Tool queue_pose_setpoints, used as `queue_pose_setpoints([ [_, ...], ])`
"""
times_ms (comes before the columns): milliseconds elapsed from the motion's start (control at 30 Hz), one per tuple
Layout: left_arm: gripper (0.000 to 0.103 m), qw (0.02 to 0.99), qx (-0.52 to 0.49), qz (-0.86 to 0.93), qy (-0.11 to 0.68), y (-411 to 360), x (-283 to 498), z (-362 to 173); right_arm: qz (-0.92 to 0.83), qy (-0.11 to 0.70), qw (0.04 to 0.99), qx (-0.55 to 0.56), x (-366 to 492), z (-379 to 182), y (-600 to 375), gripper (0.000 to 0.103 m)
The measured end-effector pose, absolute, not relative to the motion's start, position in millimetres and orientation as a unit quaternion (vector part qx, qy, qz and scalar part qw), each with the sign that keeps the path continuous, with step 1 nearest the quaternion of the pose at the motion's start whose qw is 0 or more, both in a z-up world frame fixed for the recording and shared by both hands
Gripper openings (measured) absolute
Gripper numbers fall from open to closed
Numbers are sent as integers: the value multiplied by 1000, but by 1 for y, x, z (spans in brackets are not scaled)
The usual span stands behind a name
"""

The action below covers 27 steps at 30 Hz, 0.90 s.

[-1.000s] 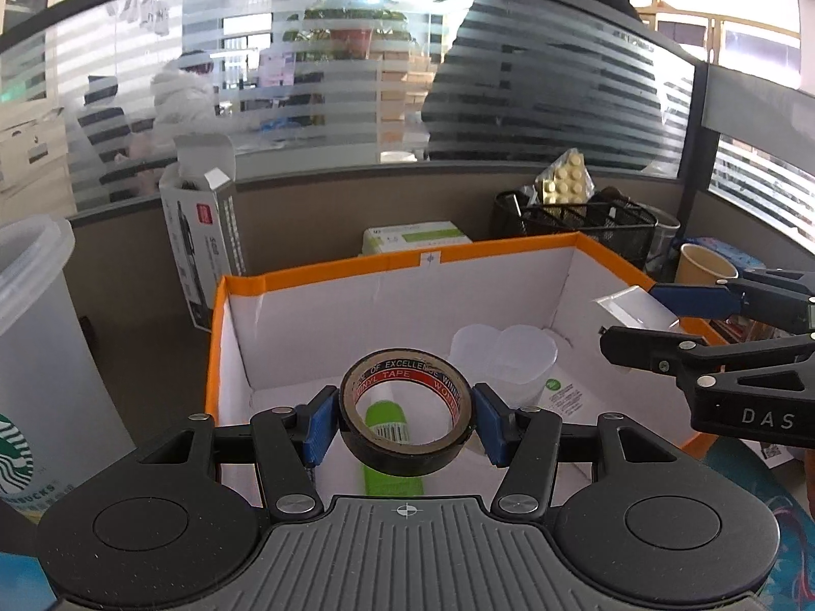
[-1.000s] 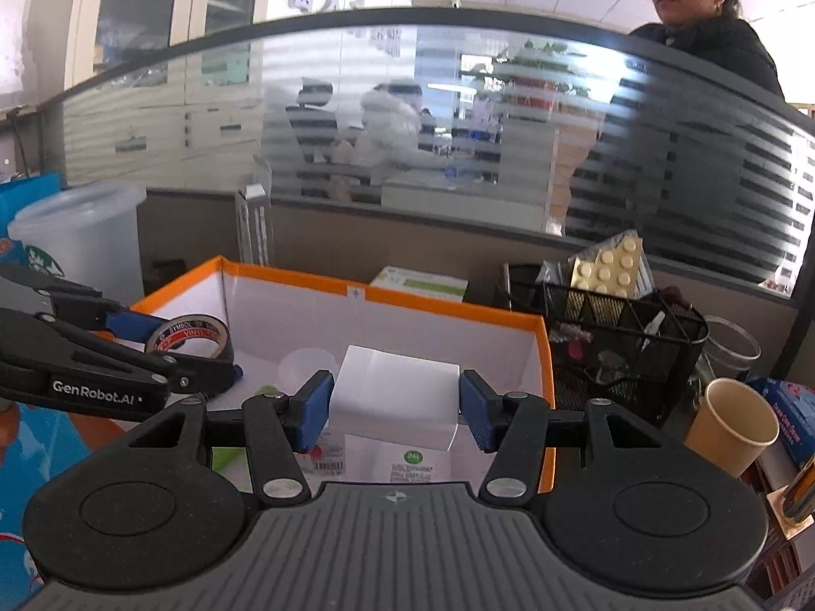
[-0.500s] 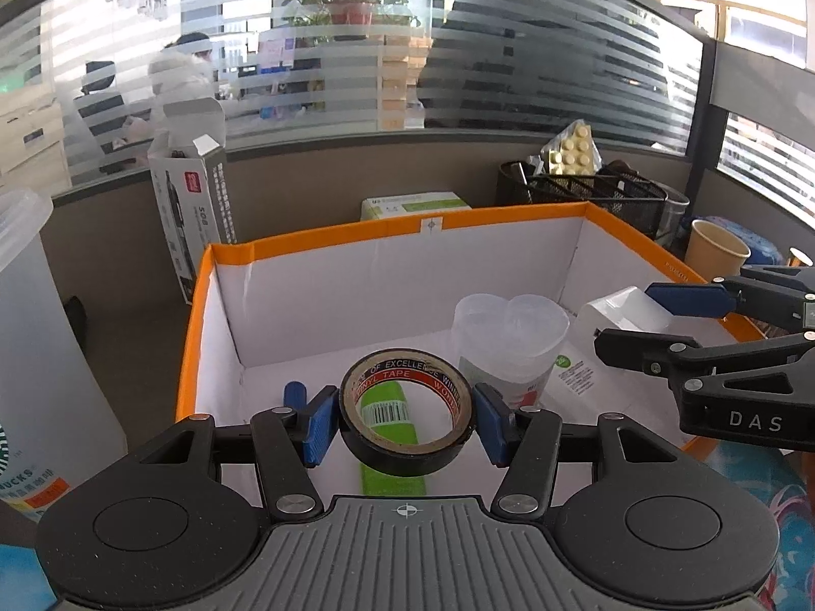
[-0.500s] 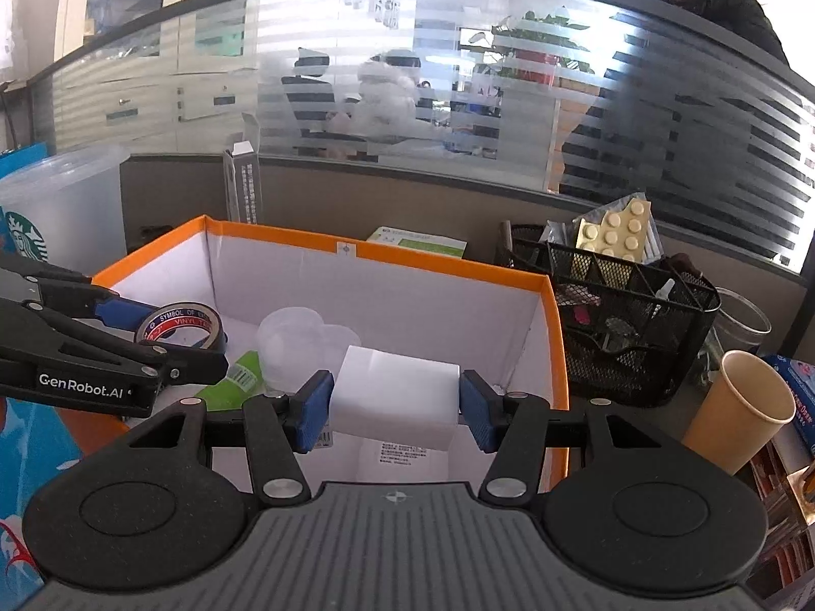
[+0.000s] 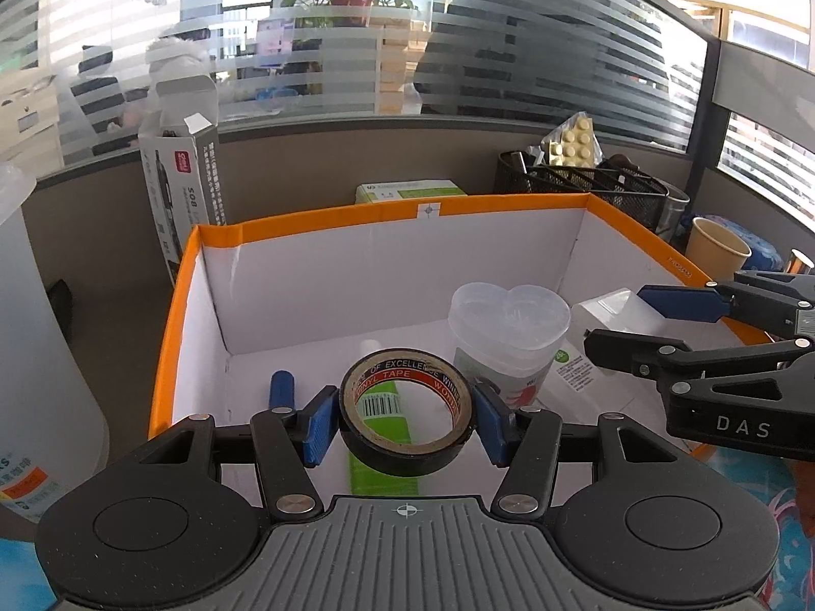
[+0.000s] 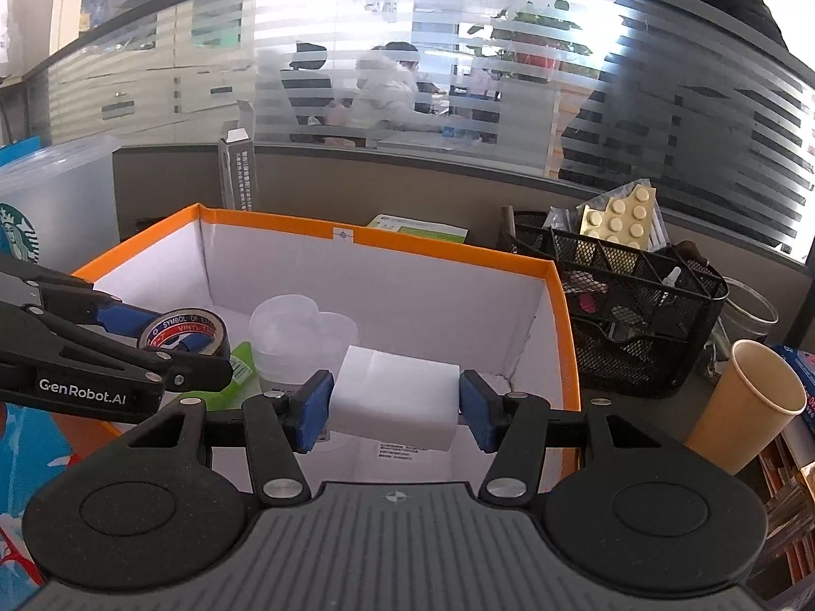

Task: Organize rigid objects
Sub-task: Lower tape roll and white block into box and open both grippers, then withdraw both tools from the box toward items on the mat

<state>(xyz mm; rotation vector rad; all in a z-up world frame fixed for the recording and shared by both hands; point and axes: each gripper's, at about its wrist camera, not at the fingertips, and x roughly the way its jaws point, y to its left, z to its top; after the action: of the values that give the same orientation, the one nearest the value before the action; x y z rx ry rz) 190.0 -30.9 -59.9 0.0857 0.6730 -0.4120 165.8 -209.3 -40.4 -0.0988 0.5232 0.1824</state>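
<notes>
My left gripper (image 5: 407,420) is shut on a black roll of vinyl tape (image 5: 407,450) and holds it over the near part of the orange-rimmed white box (image 5: 387,211). My right gripper (image 6: 395,407) is shut on a white rectangular block (image 6: 392,397) over the same box (image 6: 438,249), to the right. In the box lie a clear heart-lidded plastic container (image 5: 507,328), a green tube (image 5: 382,473), a blue pen (image 5: 281,389) and a white printed packet (image 5: 586,382). Each gripper shows in the other's view: the right one (image 5: 657,321), the left one with the tape (image 6: 186,338).
A black mesh organizer (image 6: 631,305) with a yellow-white pill blister stands right of the box. A paper cup (image 6: 749,402) stands further right. A Starbucks plastic tub (image 5: 35,356) is at the left. A tall carton (image 5: 188,193) and a green-white box (image 5: 407,191) stand behind.
Both grippers have moved forward and down over the box with their loads; the box interior now shows more fully, and the blue pen has come into view.
</notes>
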Motion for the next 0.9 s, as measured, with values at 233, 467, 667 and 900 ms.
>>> queue_pose_setpoints([
  [233, 55, 922, 42, -202, 328, -31, 192, -61, 85, 254, 962, -54, 167, -41, -208, 50],
  [467, 68, 920, 31, -212, 327, -29, 191, -61, 80, 248, 964, -56, 164, -40, -209, 51],
  [667, 82, 923, 31, -217, 317, -32, 183, -54, 70, 235, 968, -55, 152, -32, -211, 51],
  [900, 101, 940, 53, -195, 273, -22, 153, -28, 48, 198, 978, -50, 107, -14, -221, 53],
])
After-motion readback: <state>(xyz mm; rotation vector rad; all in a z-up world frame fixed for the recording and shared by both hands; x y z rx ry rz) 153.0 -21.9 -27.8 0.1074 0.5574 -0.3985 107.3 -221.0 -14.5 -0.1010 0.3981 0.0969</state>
